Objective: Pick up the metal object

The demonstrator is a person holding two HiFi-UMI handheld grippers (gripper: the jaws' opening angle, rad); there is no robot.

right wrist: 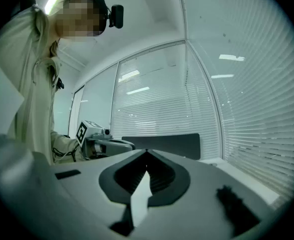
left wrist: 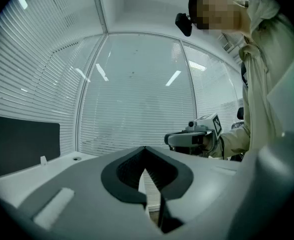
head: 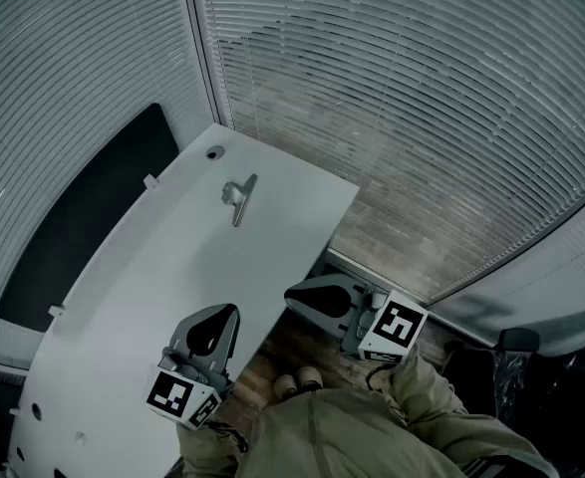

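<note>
The metal object, a small silvery T-shaped piece, lies flat on the far part of the white table; neither gripper view shows it. My left gripper hovers over the table's near right edge, jaws shut and empty, well short of the object. My right gripper hangs just off the table's right edge, over the floor, jaws shut with nothing in them. The left gripper view looks past its own closed tips at the right gripper. In the right gripper view, the left gripper shows beyond the closed tips.
A black panel stands along the table's left side. Slatted blinds close off the back and right. A round cable hole sits near the table's far corner. The person's shoes rest on the wooden floor by the table edge.
</note>
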